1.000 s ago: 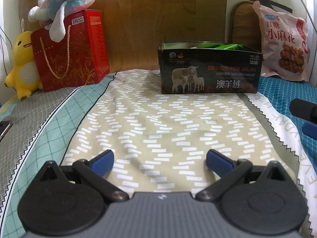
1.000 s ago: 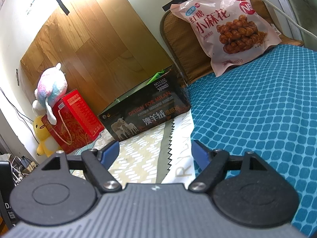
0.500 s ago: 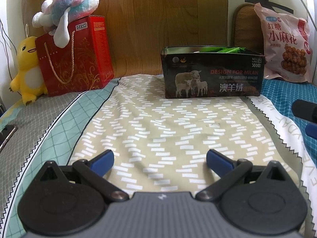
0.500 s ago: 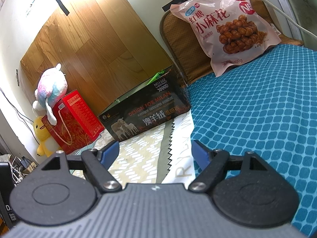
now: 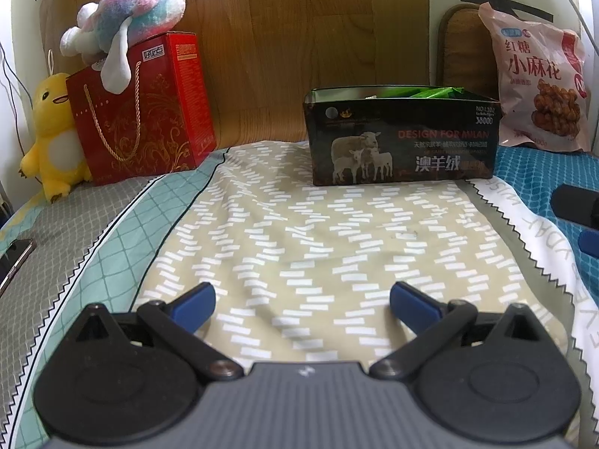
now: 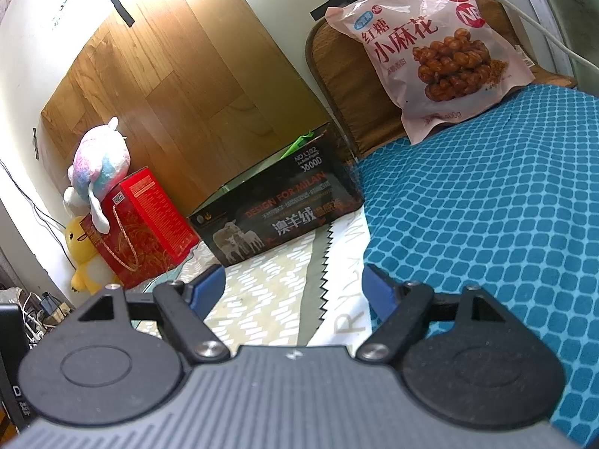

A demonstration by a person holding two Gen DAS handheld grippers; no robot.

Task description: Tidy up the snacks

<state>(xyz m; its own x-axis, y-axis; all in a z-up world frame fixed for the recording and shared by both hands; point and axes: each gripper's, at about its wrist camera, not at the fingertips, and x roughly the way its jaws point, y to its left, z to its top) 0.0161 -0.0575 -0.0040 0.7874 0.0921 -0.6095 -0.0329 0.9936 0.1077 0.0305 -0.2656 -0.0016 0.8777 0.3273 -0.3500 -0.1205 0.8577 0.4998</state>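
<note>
**Snack bag at the far right, both grippers empty**

The pink snack bag [image 5: 539, 86] leans upright against a brown cushion [image 5: 464, 48] at the far right of the bed, on the blue cover [image 6: 486, 205]. Just left of it stands the dark box with sheep picture [image 5: 402, 136], open at the top, with green packets [image 5: 430, 92] showing inside. It stands on the beige sheet [image 5: 299, 247]. At the far left is a red gift box [image 5: 149, 108] with a pastel plush toy [image 5: 131, 11] on top and a yellow duck plush [image 5: 52, 134] beside it. The left gripper [image 5: 302, 301] is low over the beige sheet, fingers spread wide, nothing between them. The right gripper [image 6: 294, 284] has its fingers apart too and is empty.
</note>
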